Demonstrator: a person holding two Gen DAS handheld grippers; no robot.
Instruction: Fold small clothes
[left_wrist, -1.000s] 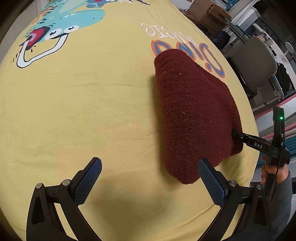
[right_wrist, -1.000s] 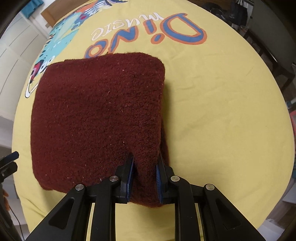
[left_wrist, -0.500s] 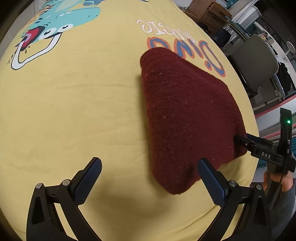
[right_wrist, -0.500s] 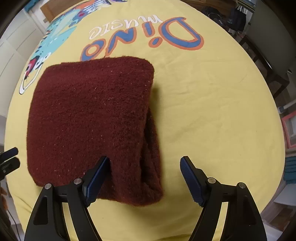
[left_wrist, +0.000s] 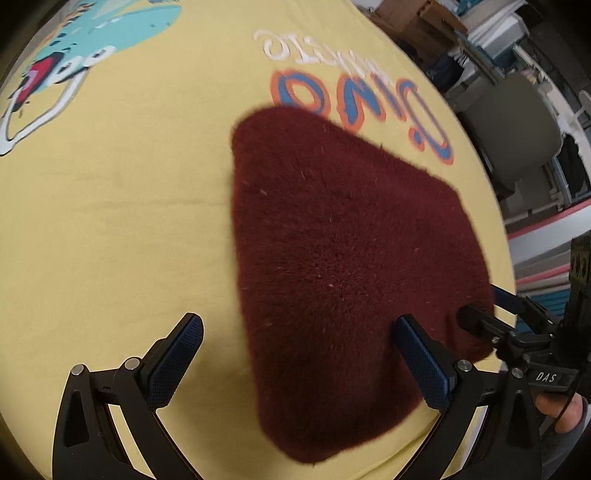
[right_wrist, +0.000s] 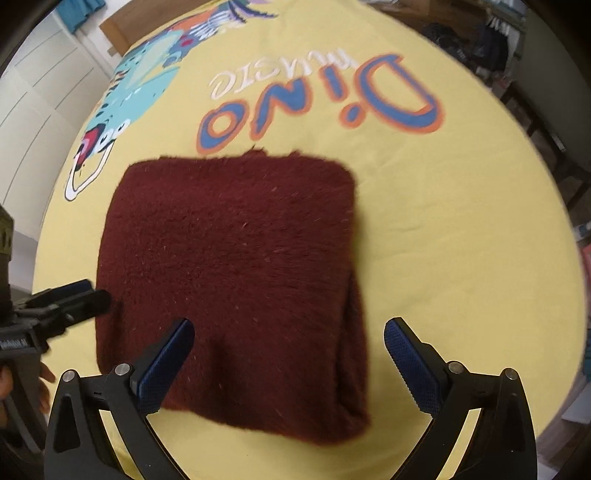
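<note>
The dark red knitted garment (right_wrist: 236, 280) lies folded into a thick, roughly square pad on the yellow cloth (right_wrist: 461, 229) printed with a dinosaur and the word "Dino". From the right gripper (right_wrist: 288, 363), the pad sits directly ahead and partly between its blue-padded fingers (right_wrist: 166, 365), which stand wide apart and hold nothing; the pad's near edge runs under them, and its stacked layers show as a seam along the side nearest the right finger. Broad bare yellow cloth opens to the right of that gripper and beyond the pad up to the lettering. From the left gripper (left_wrist: 299, 365), the garment (left_wrist: 343, 258) lies ahead and to the right, its near corner reaching between the spread fingers (left_wrist: 424, 369), which grip nothing. Open cloth (left_wrist: 118, 221) stretches ahead and left of this gripper; the cloth's edge falls away close behind the right side of the pad
</note>
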